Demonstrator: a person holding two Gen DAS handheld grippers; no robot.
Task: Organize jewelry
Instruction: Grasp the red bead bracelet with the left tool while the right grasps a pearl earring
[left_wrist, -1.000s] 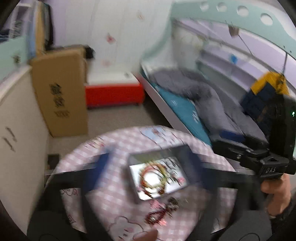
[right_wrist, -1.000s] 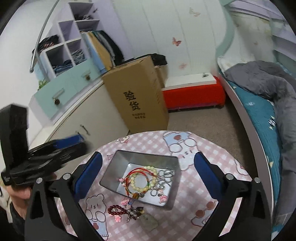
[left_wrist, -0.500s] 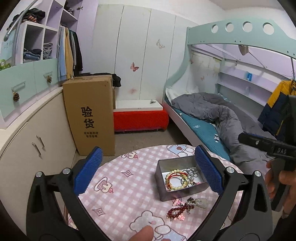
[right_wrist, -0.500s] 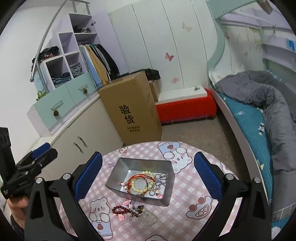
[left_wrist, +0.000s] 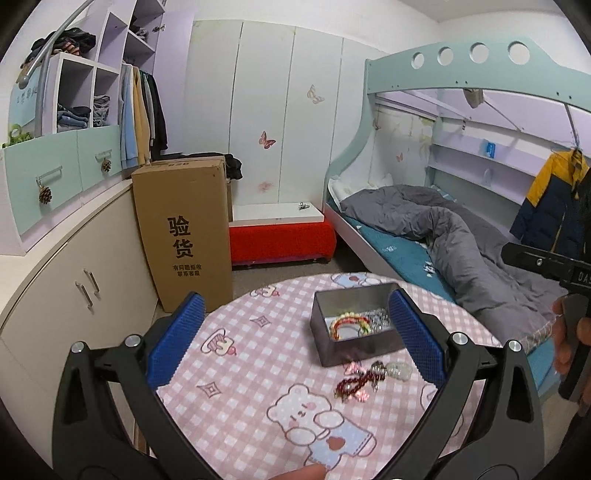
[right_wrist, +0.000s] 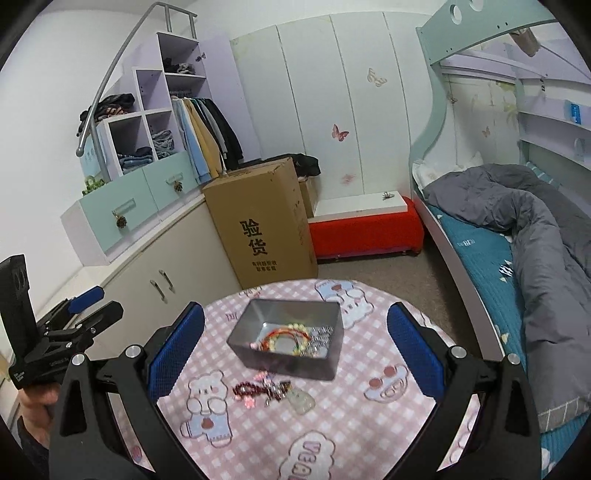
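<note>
A grey metal tin stands on the round table with a pink checked cloth. Inside it lie beaded bracelets and some silvery pieces. In front of the tin, on the cloth, lie a dark red bead bracelet and a pale pendant. My left gripper is open above the table, left of the tin, holding nothing. Above the tin hovers my right gripper, open and empty too.
A tall cardboard box stands on the floor behind the table. A red bench is beyond it and a bed with a grey duvet on the right. Low cabinets line the left. A fingertip shows at the bottom edge.
Both grippers have lifted and drawn back from the tin, which now looks smaller. The left view was blurred and turned toward the bed; it now looks steadily at the back wall.
</note>
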